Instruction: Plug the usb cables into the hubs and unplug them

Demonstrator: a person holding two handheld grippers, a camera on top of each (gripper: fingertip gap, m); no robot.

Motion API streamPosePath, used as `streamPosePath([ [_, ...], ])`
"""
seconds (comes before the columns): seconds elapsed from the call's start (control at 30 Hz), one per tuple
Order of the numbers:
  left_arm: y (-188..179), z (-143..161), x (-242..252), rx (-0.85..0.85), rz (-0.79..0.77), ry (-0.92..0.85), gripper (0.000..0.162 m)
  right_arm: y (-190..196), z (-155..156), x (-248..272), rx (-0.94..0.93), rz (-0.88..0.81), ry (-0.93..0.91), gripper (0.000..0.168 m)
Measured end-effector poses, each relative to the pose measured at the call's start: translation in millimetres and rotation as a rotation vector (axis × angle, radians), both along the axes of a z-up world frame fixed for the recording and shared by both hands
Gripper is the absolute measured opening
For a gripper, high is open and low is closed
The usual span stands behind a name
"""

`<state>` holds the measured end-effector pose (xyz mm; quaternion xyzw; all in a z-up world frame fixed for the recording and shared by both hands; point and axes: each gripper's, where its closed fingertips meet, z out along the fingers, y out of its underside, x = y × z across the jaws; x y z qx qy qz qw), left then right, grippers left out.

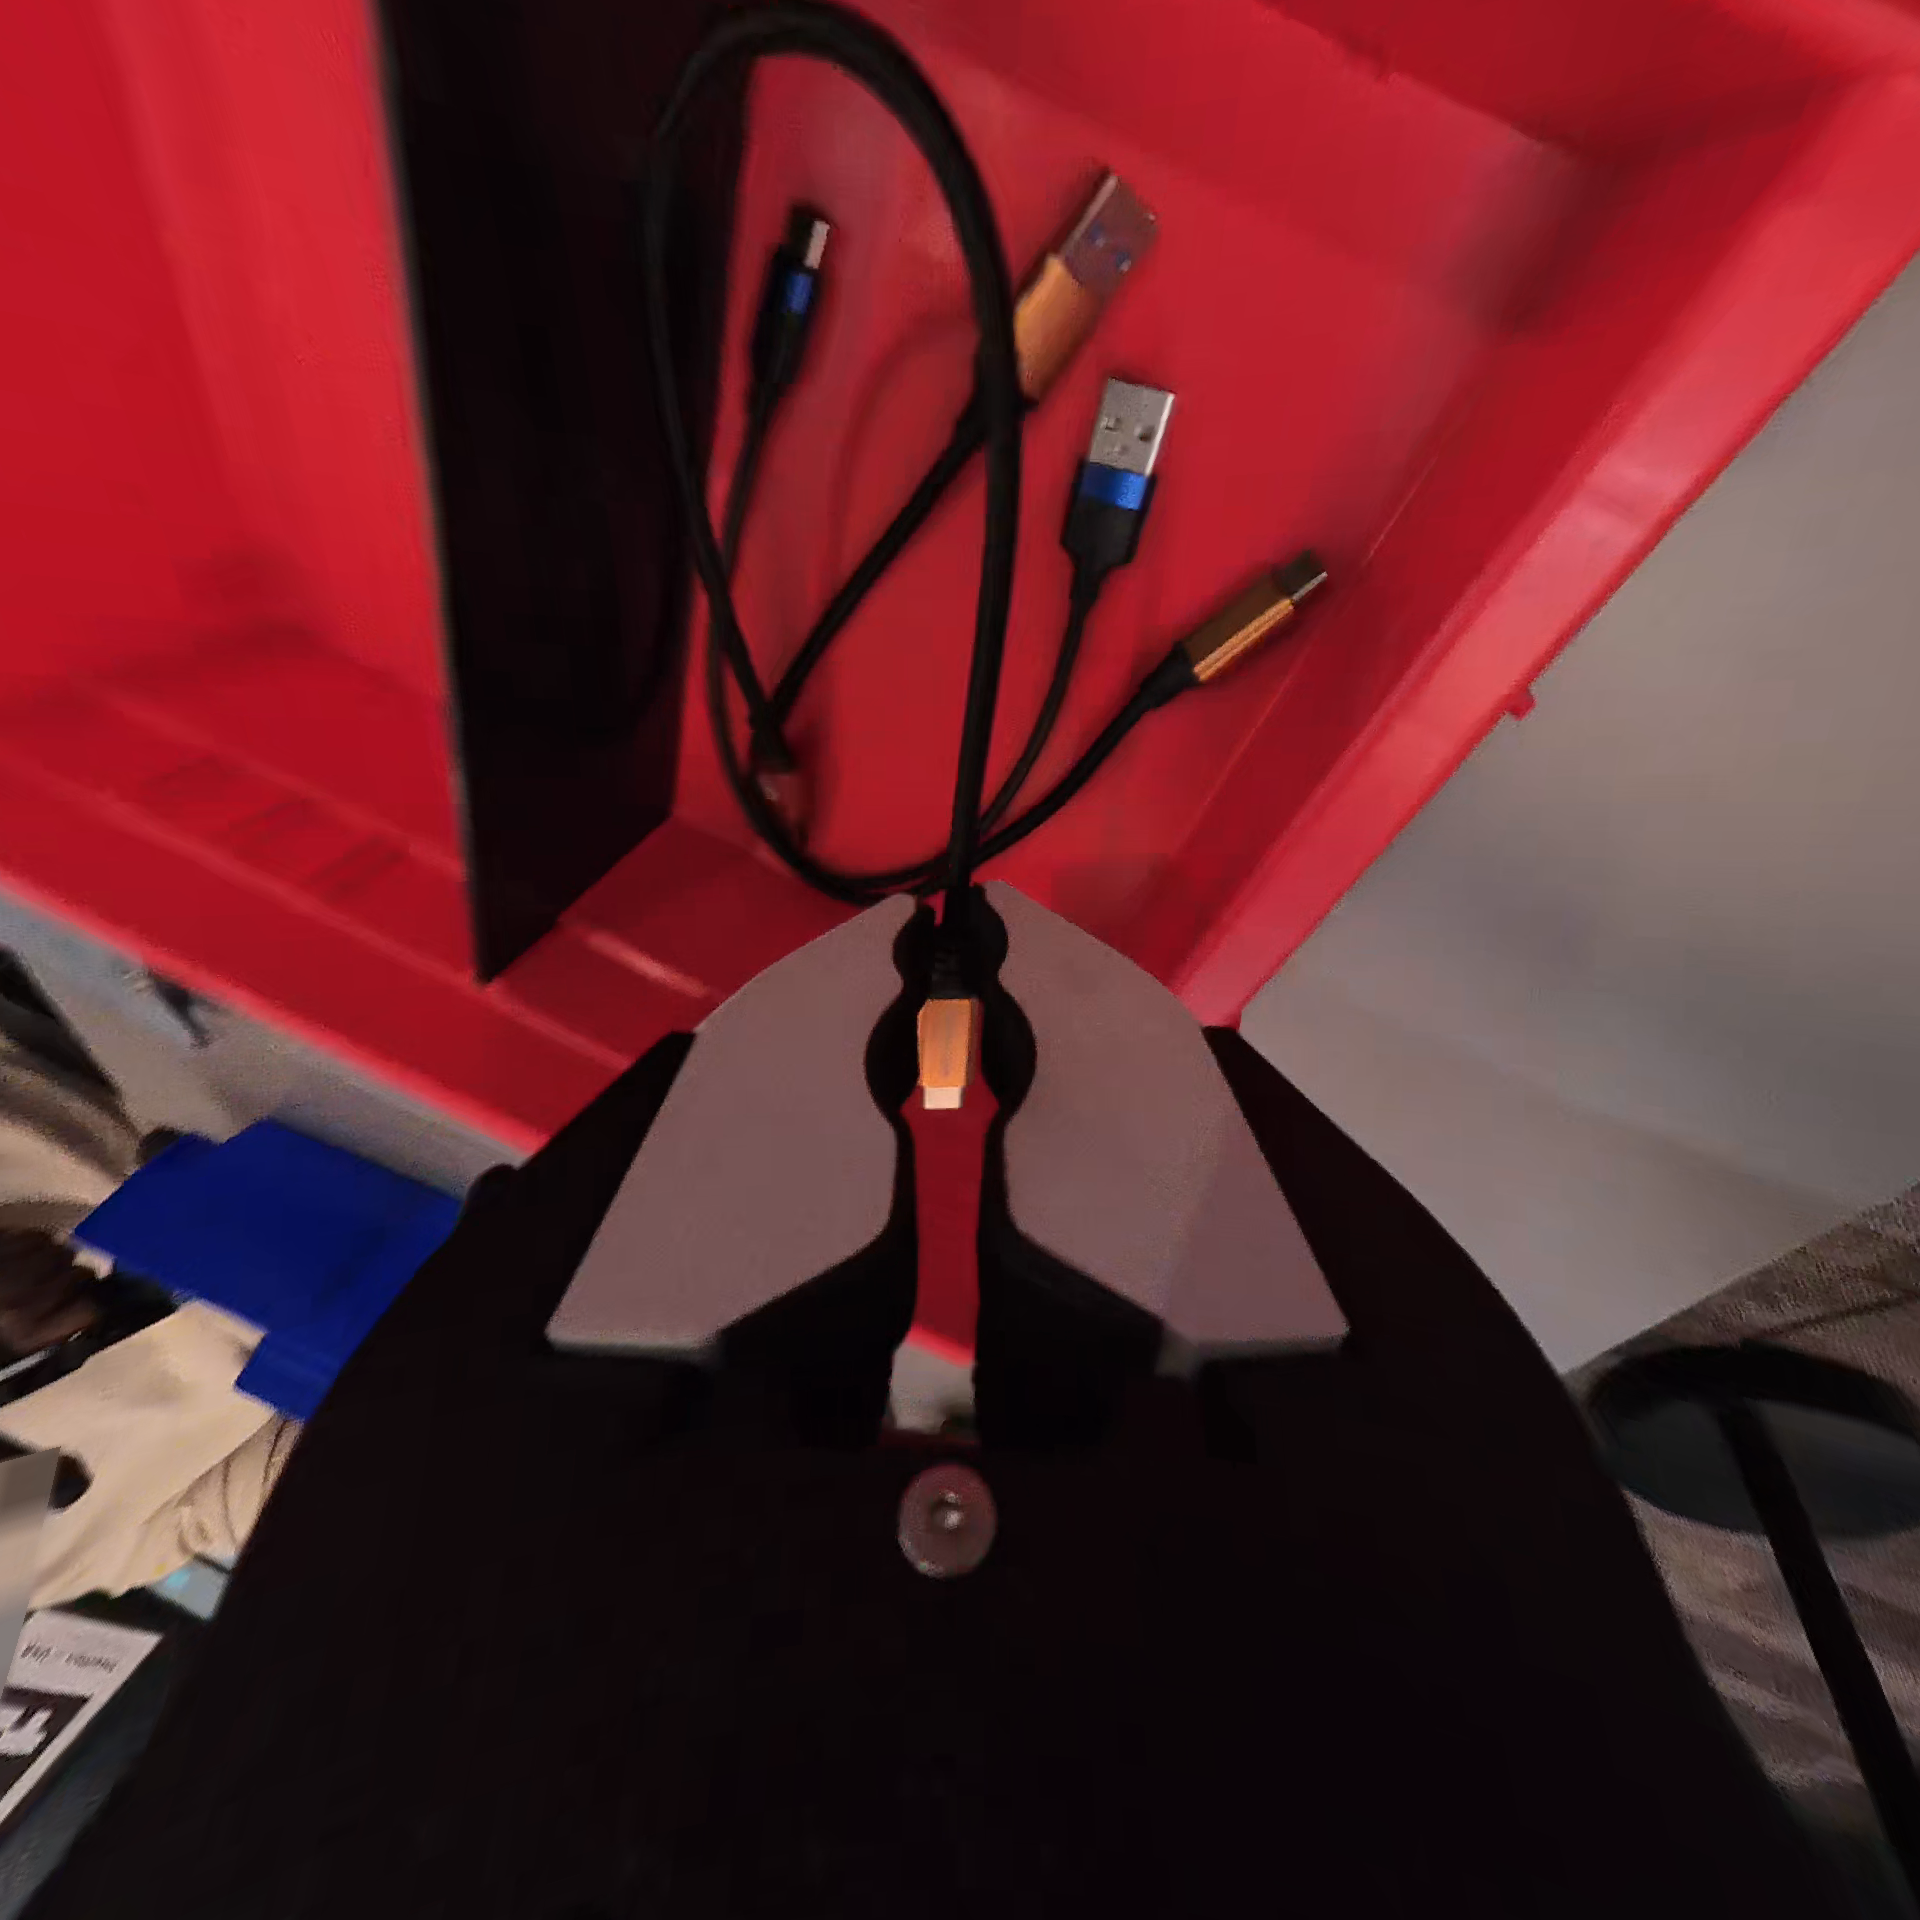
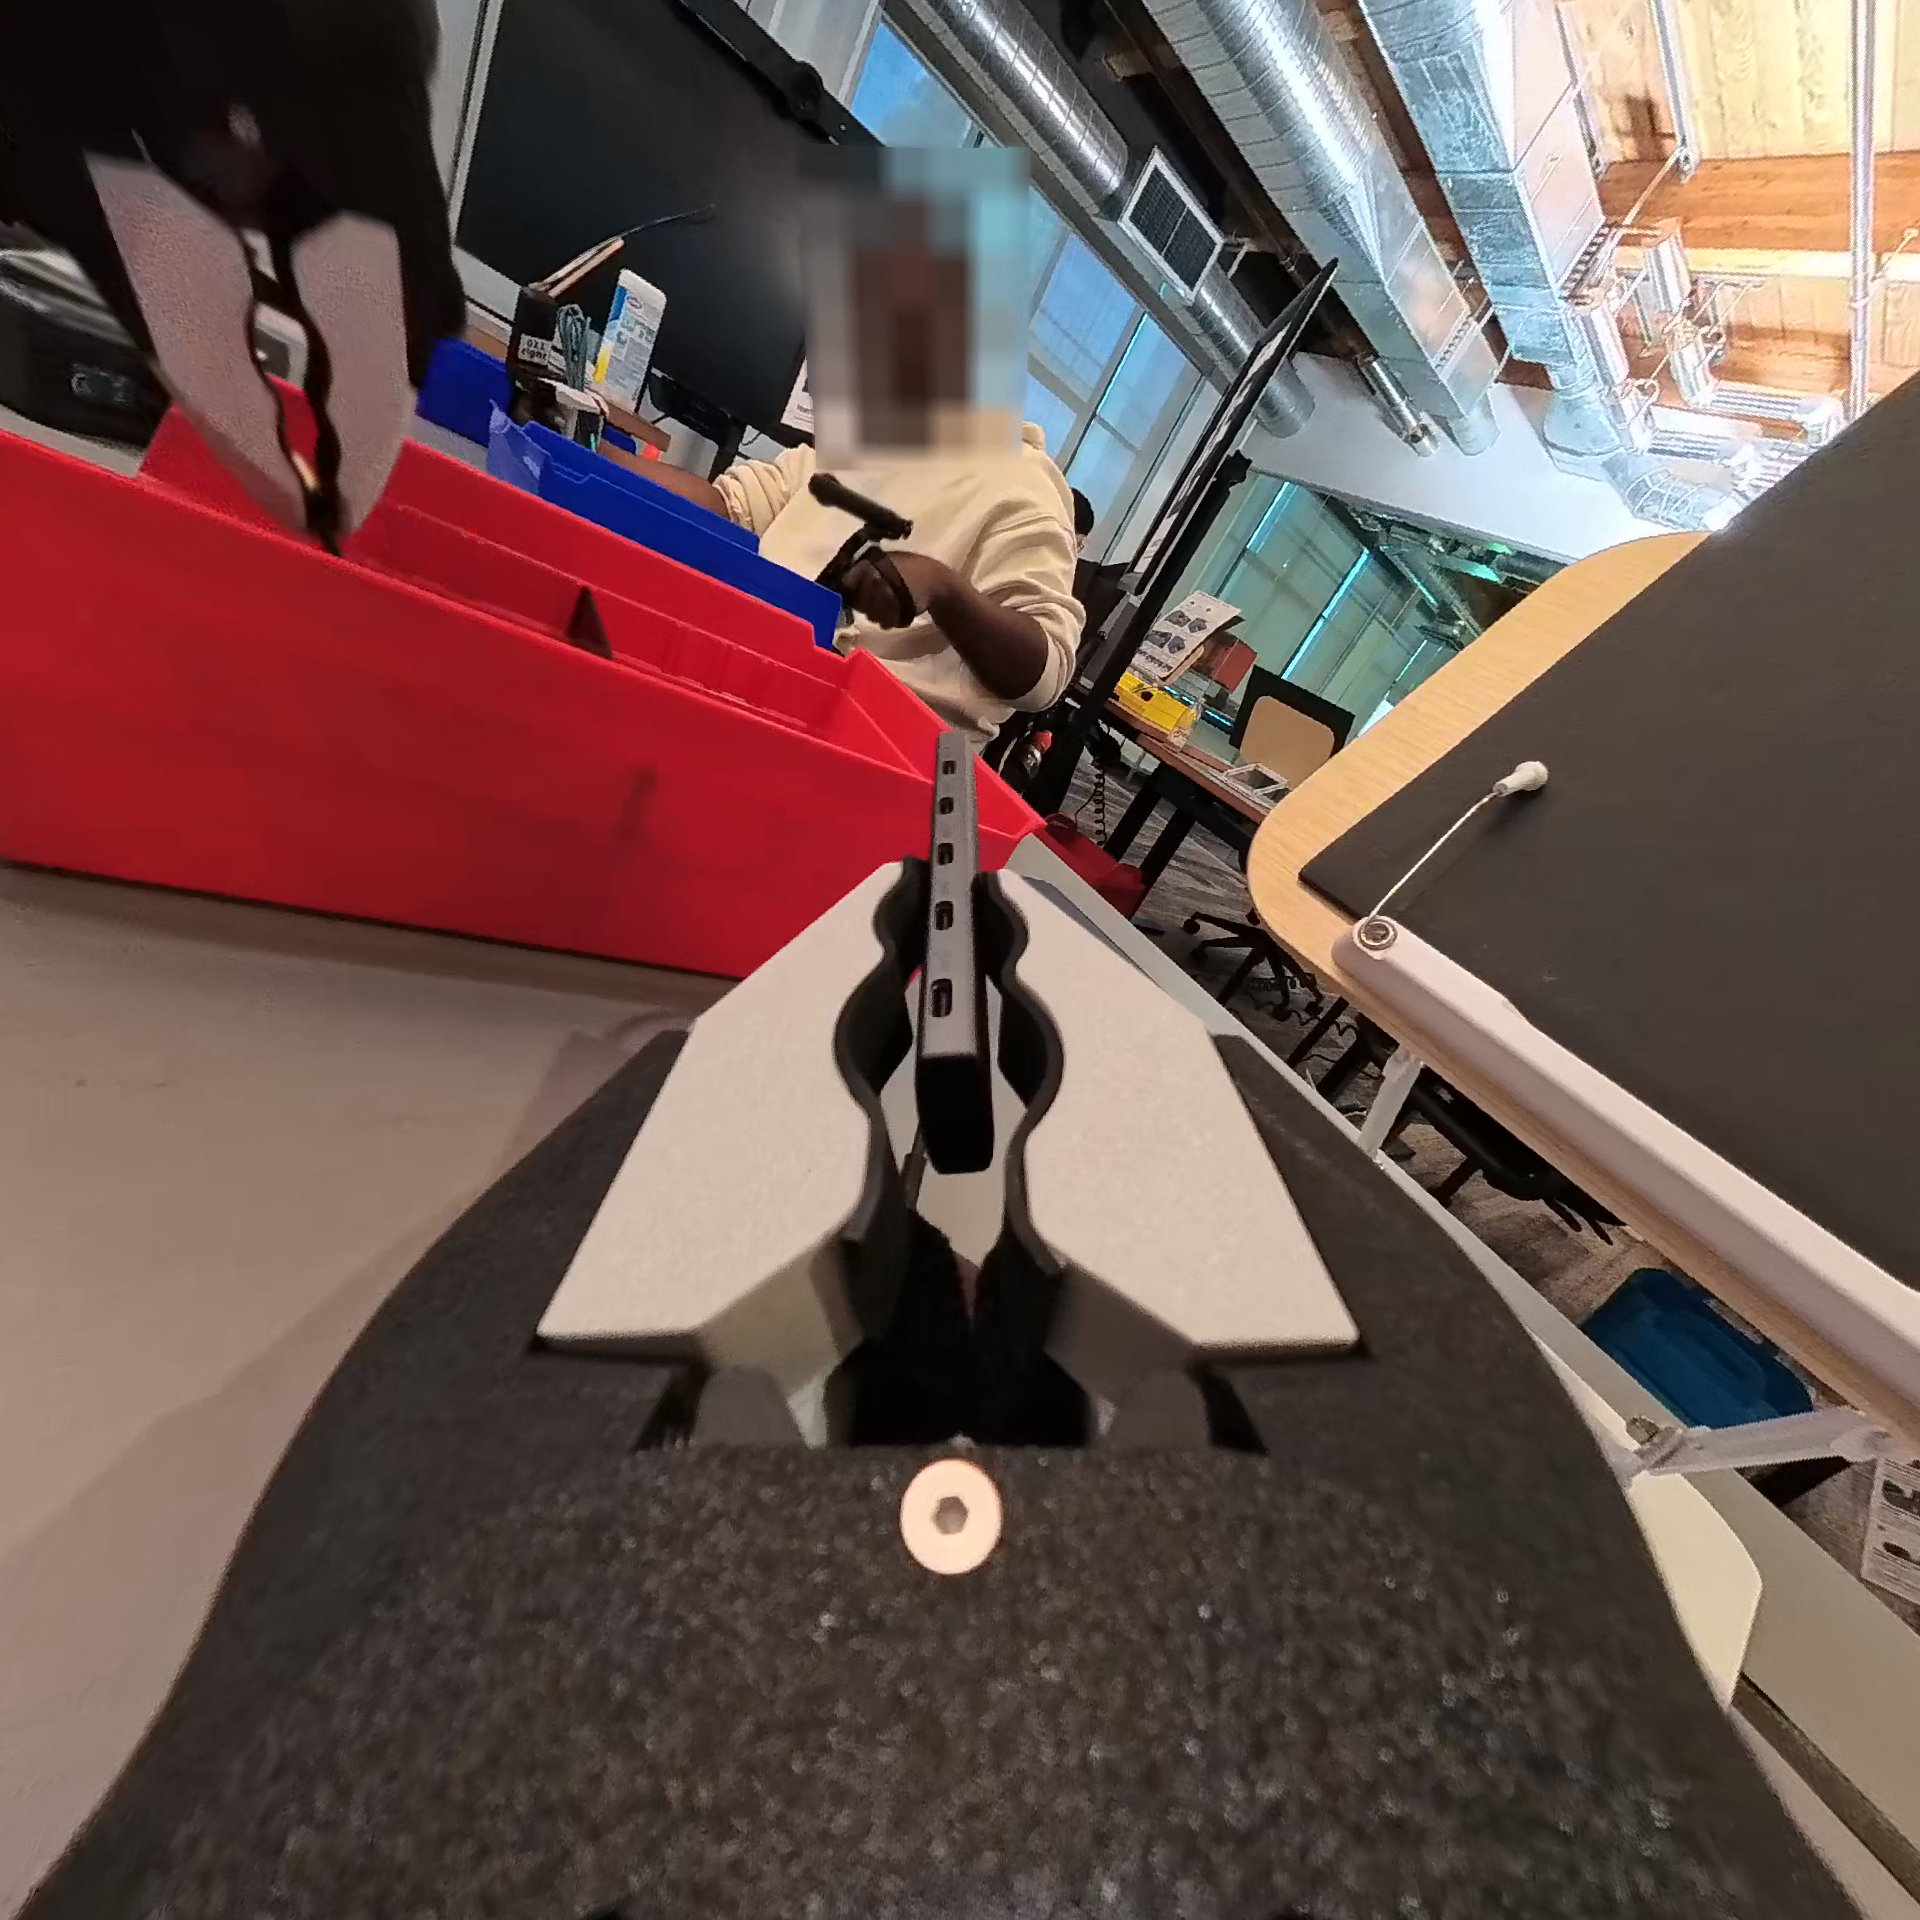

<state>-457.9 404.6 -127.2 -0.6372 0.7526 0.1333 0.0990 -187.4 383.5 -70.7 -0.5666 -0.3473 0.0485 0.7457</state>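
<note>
My left gripper (image 1: 948, 914) is shut on a black cable with an orange plug (image 1: 945, 1055), held over a red bin (image 1: 1299, 312). The cable hangs down into the bin. More cable ends lie on the bin floor: an orange USB plug (image 1: 1081, 281), a blue-collared USB plug (image 1: 1122, 457), a small orange plug (image 1: 1252, 618) and a small blue plug (image 1: 798, 281). My right gripper (image 2: 948, 883) is shut on a thin dark grey hub (image 2: 951, 966) with several ports along its edge, held edge-up above the table. The left gripper (image 2: 317, 520) also shows at the upper left of the right wrist view.
A black divider (image 1: 540, 520) splits the red bin (image 2: 312, 727). Blue bins (image 2: 623, 488) stand behind it. A person in a cream sweatshirt (image 2: 966, 561) sits beyond the bins. A tilted wood-edged dark board (image 2: 1662, 831) stands at the right. The beige tabletop (image 2: 208, 1091) lies at the left. Left tips to right tips: about 30 cm.
</note>
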Motion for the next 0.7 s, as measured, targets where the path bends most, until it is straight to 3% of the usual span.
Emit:
streamPosePath([
  [0.13,-9,65,15,0.128,0.044,-0.179,0.005,3,3,6,-0.007,-0.02,0.032,0.008],
  [0.2,-20,101,27,0.182,0.17,-0.342,0.005,4,5,10,-0.008,-0.031,0.054,0.008],
  [0.3,-70,128,47,0.09,0.329,-0.554,0.005,6,6,14,-0.013,-0.04,0.074,0.008],
  [0.5,-199,113,71,-0.294,0.556,-0.836,0.005,5,8,12,0.005,-0.036,0.066,0.008],
  [0.6,-228,84,72,-0.416,0.713,-0.942,0.005,5,7,9,0.014,-0.036,0.048,0.008],
  [0.7,-233,59,91,-0.504,0.813,-1.043,0.005,3,6,6,0.02,-0.027,0.034,0.008],
])
